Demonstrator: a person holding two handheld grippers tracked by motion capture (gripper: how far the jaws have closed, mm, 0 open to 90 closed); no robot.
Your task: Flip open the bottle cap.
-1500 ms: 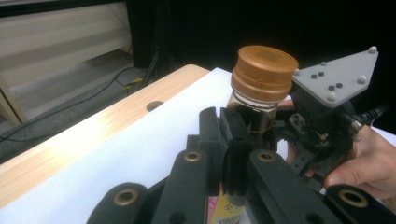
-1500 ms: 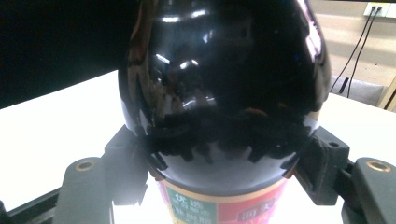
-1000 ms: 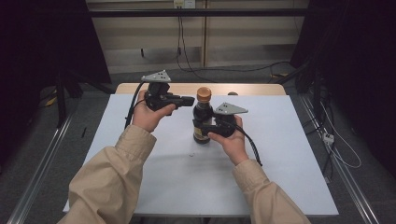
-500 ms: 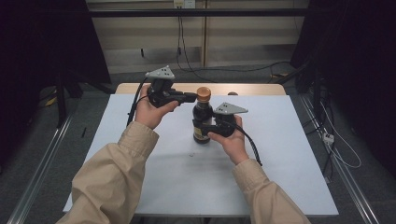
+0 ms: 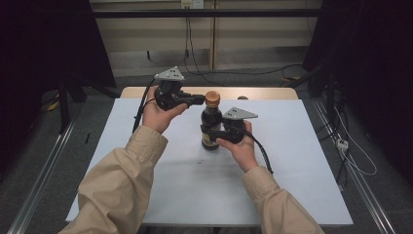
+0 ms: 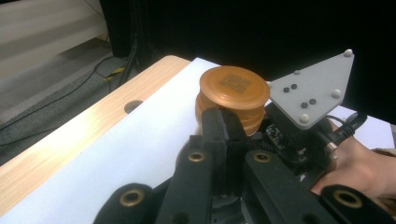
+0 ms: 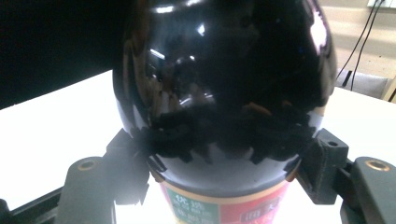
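Right claw (image 5: 214,132): clamped on the belly of the dark glass sauce bottle (image 5: 211,127), one jaw on each side, just above the red and green label (image 7: 219,209). In the right gripper view the pads bite at the widest part of the body, where the glass curves most. The bottle stands upright on the white surface (image 5: 292,161), near its middle, with my right hand behind it.

Handling, as I judge it: the glass is stiff, glossy and slippery, and will break if it drops or tips onto the surface. The contents look dark and seem to fill much of the bottle, so I expect real weight low down. A grip on the curved belly can slide up or down; lower on the straight labelled section would hold better, the paper giving more friction than bare glass.

Left claw (image 5: 198,100): jaws pressed together with nothing between them, tips held level and just beside the orange cap (image 6: 232,95). Whether they touch it I cannot tell. The cap is ribbed plastic, stacked in rings, and should give good purchase for a twist. To take it I would need to spread the jaws and seat them on opposite sides of the ribs, while the right claw resists the turn.

Farther off: the wooden edge (image 6: 93,121) beyond the white sheet.
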